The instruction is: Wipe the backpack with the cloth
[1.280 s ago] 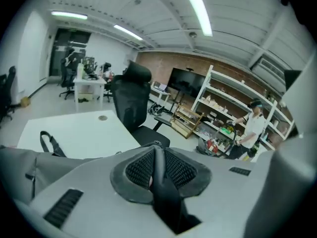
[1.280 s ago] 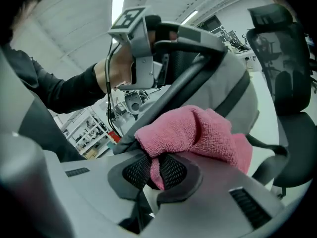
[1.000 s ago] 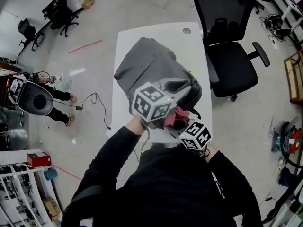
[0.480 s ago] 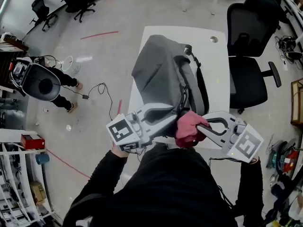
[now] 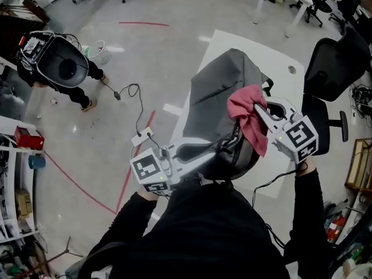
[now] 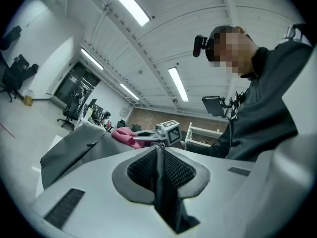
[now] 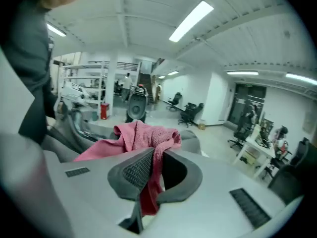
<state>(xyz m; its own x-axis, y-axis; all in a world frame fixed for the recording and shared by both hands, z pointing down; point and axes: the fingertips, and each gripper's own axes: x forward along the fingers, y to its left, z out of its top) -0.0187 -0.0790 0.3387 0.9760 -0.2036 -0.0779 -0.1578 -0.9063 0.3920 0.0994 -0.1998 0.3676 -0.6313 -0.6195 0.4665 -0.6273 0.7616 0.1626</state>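
Note:
A grey backpack (image 5: 221,95) lies on a white table (image 5: 278,60). My left gripper (image 5: 228,148) points across its near end, level, and is shut on a black strap (image 5: 234,146) of the backpack. In the left gripper view that strap (image 6: 162,192) runs down between the shut jaws of the left gripper (image 6: 159,151), with the backpack's grey body (image 6: 74,150) behind. My right gripper (image 5: 260,107) is held over the backpack's right side, shut on a pink cloth (image 5: 249,116) that hangs from it. In the right gripper view the cloth (image 7: 141,138) is bunched over the right gripper (image 7: 156,158).
A black office chair (image 5: 337,68) stands right of the table. On the floor at the left a person (image 5: 61,68) crouches, with a white bucket (image 5: 100,51) and a loose cable (image 5: 132,92) nearby. Shelving (image 5: 17,173) lines the left edge.
My right gripper has lifted the pink cloth from the backpack's near end up over its right side. The left gripper kept its hold on the strap and swung left.

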